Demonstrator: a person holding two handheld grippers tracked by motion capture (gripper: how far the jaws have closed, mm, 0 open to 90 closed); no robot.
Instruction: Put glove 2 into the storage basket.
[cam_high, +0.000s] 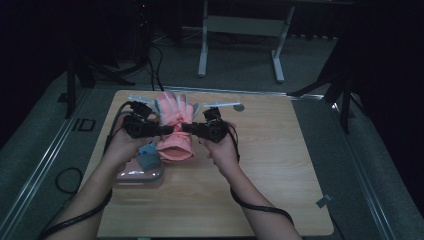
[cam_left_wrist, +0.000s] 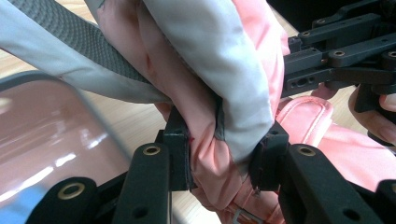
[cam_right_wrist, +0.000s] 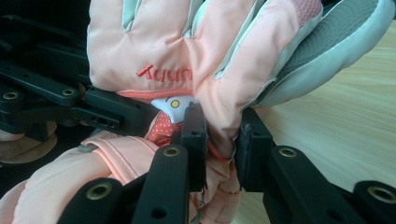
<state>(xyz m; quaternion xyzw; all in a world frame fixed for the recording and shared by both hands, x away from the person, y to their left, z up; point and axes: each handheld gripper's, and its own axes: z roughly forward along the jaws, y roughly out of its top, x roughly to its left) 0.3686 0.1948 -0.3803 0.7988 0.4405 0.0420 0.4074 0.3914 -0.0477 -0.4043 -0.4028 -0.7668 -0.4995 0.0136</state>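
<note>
Dim room, pale wooden table (cam_high: 280, 165); near its far edge a pink glove (cam_high: 175, 131) hangs between the left gripper (cam_high: 161, 131) and right gripper (cam_high: 186, 128), each pinching its side.

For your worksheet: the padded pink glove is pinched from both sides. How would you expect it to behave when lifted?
The pink glove is probably floppy: its fabric bunches between the left hand-held gripper jaws. It is likely light for its size, being puffy and quilted. It seems unlikely to slip, since the right hand-held gripper also bites into a fold.
</note>
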